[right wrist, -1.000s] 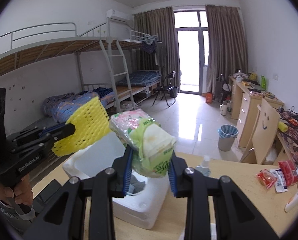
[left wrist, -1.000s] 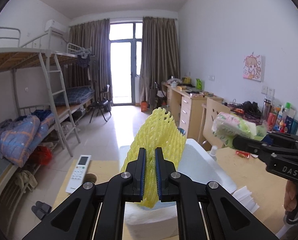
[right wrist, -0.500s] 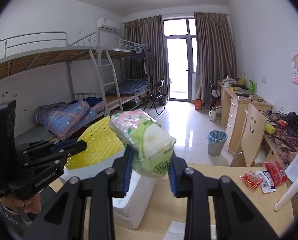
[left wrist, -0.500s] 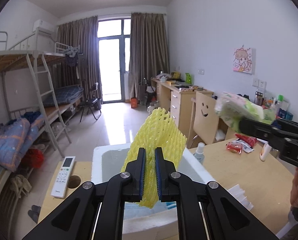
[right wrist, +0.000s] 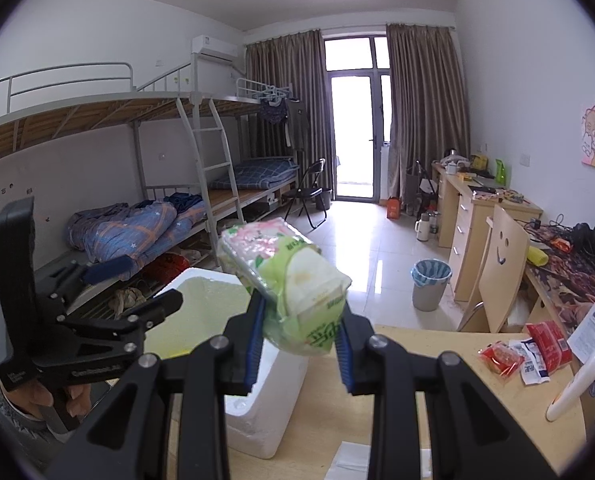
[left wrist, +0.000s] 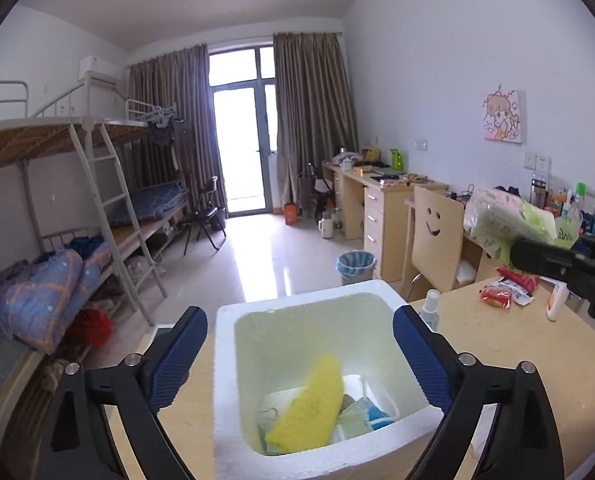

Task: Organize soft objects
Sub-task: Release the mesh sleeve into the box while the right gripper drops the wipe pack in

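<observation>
- The left gripper [left wrist: 299,354] hangs over the white foam box [left wrist: 223,380], its jaws opening wide with nothing between the blue pads.
- Straight below, the yellow foam net [left wrist: 307,408] lies inside the box toward its 6 o'clock wall, resting on what look like face masks [left wrist: 371,414] and other pale items; that piece counts as stowed.
- The right gripper [right wrist: 299,346] is clamped on a green-and-pink tissue pack [right wrist: 285,268], held in the air at the box's 3 o'clock side, not yet over the opening.
- My reading: the pack is the next item to go in.
- Farther along the wooden table [left wrist: 497,344], at about 2 o'clock from the box, lie red snack packets [left wrist: 497,295], a white bottle [left wrist: 555,304] and a small spray bottle [left wrist: 429,310]; whether any belong in the box I cannot tell.
</observation>
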`<state>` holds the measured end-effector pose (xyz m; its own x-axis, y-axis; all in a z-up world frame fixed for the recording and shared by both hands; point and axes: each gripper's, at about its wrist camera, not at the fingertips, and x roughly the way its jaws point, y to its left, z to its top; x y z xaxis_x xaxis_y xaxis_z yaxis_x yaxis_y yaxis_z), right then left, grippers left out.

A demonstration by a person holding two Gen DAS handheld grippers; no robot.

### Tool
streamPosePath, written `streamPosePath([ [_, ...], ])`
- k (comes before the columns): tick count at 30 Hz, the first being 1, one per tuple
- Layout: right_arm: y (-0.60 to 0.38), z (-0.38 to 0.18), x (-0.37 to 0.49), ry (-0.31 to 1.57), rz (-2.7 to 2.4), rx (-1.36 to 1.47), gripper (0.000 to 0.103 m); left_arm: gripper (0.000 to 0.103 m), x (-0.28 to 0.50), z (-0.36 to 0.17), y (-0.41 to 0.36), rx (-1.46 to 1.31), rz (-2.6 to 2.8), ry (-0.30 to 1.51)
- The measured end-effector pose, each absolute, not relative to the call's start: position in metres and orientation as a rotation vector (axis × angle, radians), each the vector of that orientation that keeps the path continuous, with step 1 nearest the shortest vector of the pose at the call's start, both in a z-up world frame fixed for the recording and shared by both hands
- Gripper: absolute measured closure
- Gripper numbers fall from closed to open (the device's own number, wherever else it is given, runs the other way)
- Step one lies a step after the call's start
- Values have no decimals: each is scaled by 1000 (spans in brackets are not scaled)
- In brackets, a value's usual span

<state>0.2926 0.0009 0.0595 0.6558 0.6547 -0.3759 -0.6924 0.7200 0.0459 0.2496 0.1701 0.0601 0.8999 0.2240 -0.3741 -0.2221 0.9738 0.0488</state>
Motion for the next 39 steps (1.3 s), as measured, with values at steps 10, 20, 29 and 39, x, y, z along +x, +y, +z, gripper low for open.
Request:
streamPosePath([
  [10,17,52,294,405,792,-126,67,3,239,73,189,-31,316,372],
  [20,44,46,295,428,860,-151,67,3,222,83,206,-59,460,339],
  [29,70,39,295,443,935,-163,67,3,211,88,223,-62,546,298],
  [39,69,31,307,486,915,-161,67,3,218,82,222,-57,537,319],
])
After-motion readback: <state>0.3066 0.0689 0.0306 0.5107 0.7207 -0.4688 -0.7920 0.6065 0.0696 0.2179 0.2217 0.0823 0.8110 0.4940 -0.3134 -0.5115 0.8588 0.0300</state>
